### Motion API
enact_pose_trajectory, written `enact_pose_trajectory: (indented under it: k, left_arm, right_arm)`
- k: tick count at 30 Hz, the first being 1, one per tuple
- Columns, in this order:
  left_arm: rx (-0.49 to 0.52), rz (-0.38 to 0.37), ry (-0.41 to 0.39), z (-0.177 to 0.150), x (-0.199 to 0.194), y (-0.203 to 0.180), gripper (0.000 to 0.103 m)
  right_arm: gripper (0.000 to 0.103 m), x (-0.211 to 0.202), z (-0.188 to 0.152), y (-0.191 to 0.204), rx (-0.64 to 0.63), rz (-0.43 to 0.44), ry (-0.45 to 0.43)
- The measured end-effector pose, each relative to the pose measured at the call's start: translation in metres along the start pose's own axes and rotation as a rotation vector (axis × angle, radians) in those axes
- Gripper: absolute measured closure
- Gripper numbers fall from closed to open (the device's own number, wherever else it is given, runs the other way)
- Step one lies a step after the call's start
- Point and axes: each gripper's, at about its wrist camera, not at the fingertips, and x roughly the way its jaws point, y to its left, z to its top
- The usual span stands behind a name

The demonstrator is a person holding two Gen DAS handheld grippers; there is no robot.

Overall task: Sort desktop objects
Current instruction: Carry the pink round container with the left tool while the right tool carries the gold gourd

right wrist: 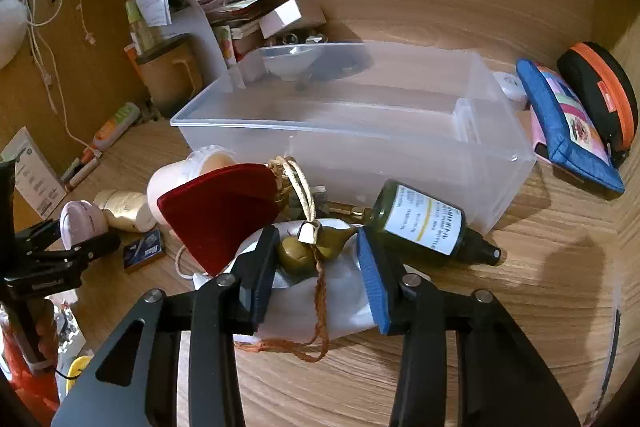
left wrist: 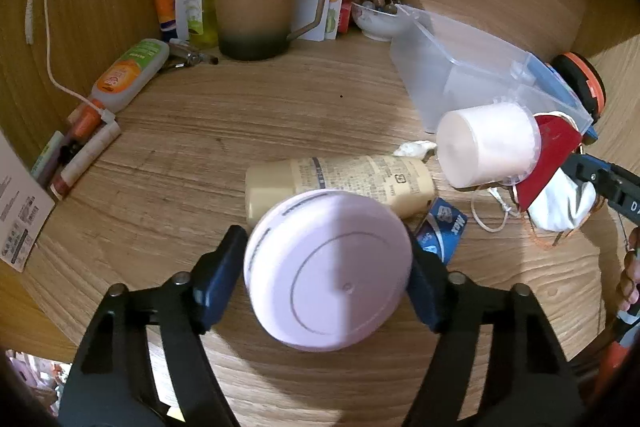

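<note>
My left gripper (left wrist: 328,267) is shut on a pink round jar (left wrist: 328,271), held just above the wooden desk; the jar also shows in the right wrist view (right wrist: 82,223). Beyond it lie a cream bottle (left wrist: 340,183) and a white jar on its side (left wrist: 486,147). My right gripper (right wrist: 316,263) is open around a white cloth pouch (right wrist: 316,303) with a brass gourd charm (right wrist: 308,251) on a cord. A dark green bottle (right wrist: 424,223) lies just right of it. An empty clear plastic bin (right wrist: 360,131) stands behind.
A red fan-shaped piece (right wrist: 220,215) and a small blue box (right wrist: 144,251) lie between the grippers. A brown mug (left wrist: 256,7), tubes and papers crowd the back left. A blue pouch (right wrist: 568,131) and an orange-black case (right wrist: 604,87) sit at the right wall.
</note>
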Motion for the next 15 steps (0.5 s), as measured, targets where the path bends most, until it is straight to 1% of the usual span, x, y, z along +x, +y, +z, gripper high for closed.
enact_pose_trajectory:
  k: [1,5,10,15]
  left_arm:
    - [0.003,0.004,-0.002,0.000,-0.001,0.000,0.038]
    - [0.002,0.017,-0.004,-0.001,-0.003,0.000,0.038]
    - [0.003,0.034,-0.044,0.001,-0.016,0.000,0.038]
    - [0.005,0.024,-0.085,0.012,-0.032,0.001,0.038]
  right_arm:
    - [0.066,-0.001,0.000,0.001,-0.004,-0.004,-0.006]
    - [0.067,-0.010,-0.003,0.005,-0.020,-0.009,-0.039]
    - [0.067,-0.026,0.000,0.002,-0.007,-0.010,-0.085]
    - [0.067,-0.042,0.005,-0.004,0.021,0.001,-0.136]
